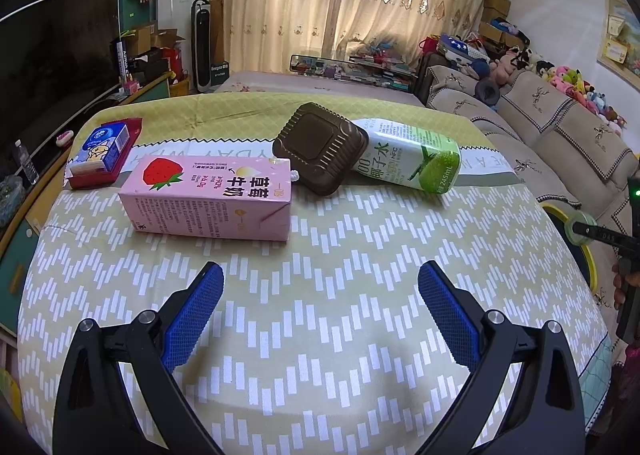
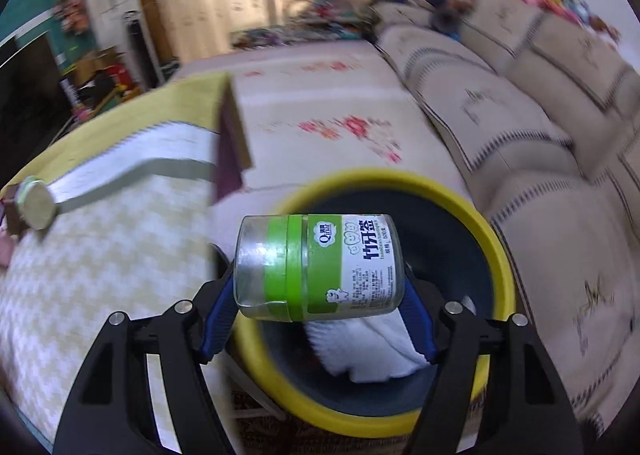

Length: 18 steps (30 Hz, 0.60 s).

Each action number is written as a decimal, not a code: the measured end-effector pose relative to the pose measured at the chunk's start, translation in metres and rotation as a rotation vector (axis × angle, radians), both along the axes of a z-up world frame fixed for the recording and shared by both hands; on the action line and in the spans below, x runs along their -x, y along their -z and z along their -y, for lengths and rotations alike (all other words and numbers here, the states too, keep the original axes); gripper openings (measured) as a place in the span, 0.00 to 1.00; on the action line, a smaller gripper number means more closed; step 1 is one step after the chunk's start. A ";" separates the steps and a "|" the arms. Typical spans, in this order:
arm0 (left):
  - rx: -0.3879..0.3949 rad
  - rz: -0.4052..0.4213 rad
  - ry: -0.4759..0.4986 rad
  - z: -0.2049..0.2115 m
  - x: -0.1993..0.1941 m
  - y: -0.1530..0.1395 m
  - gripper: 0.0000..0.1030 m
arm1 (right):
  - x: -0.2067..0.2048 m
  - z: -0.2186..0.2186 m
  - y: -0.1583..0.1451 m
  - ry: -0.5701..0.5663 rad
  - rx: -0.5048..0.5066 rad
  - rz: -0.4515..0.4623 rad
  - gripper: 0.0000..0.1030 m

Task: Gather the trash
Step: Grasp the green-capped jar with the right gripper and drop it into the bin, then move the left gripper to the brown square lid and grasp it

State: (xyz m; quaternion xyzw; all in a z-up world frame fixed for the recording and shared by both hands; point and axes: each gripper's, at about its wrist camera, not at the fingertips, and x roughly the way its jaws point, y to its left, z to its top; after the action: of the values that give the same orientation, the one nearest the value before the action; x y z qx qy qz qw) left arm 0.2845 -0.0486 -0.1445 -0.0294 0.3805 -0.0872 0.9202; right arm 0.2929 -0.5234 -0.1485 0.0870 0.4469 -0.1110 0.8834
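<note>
The right gripper [image 2: 320,295] holds a toothpick jar [image 2: 318,267] sideways between its blue pads, clear lid to the left — it hangs above the yellow-rimmed bin [image 2: 496,255], which stands just beside the right edge of the surface [image 2: 100,255] and already has a crumpled white tissue [image 2: 372,347] inside. The left gripper [image 1: 320,287] hovers with its fingers spread wide and nothing between them, over the near part of the patterned cloth. Farther off on the surface lie a pink strawberry milk carton [image 1: 212,199], a brown plastic box [image 1: 320,153] leaning against a green coconut water carton [image 1: 412,155], and at far left a red tray [image 1: 120,167] with a blue pack [image 1: 106,145].
</note>
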 end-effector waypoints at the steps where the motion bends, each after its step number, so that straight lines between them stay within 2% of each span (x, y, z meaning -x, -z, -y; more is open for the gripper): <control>1: -0.001 -0.002 0.001 0.000 0.000 0.000 0.94 | 0.001 0.006 0.004 0.014 -0.008 -0.008 0.66; 9: -0.014 -0.015 0.010 0.004 -0.003 0.005 0.94 | -0.004 0.029 0.018 0.071 -0.037 -0.022 0.66; 13: -0.013 -0.015 0.014 0.004 -0.003 0.005 0.94 | 0.001 0.028 0.014 0.103 -0.040 -0.008 0.68; 18: -0.011 -0.018 0.023 0.006 -0.002 0.005 0.94 | 0.007 0.012 -0.001 0.082 0.027 0.012 0.68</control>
State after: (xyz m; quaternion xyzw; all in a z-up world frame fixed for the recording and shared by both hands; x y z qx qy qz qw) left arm 0.2863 -0.0546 -0.1493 -0.0207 0.3894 -0.0953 0.9159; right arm 0.2856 -0.5349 -0.1476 0.0941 0.4360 -0.1526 0.8819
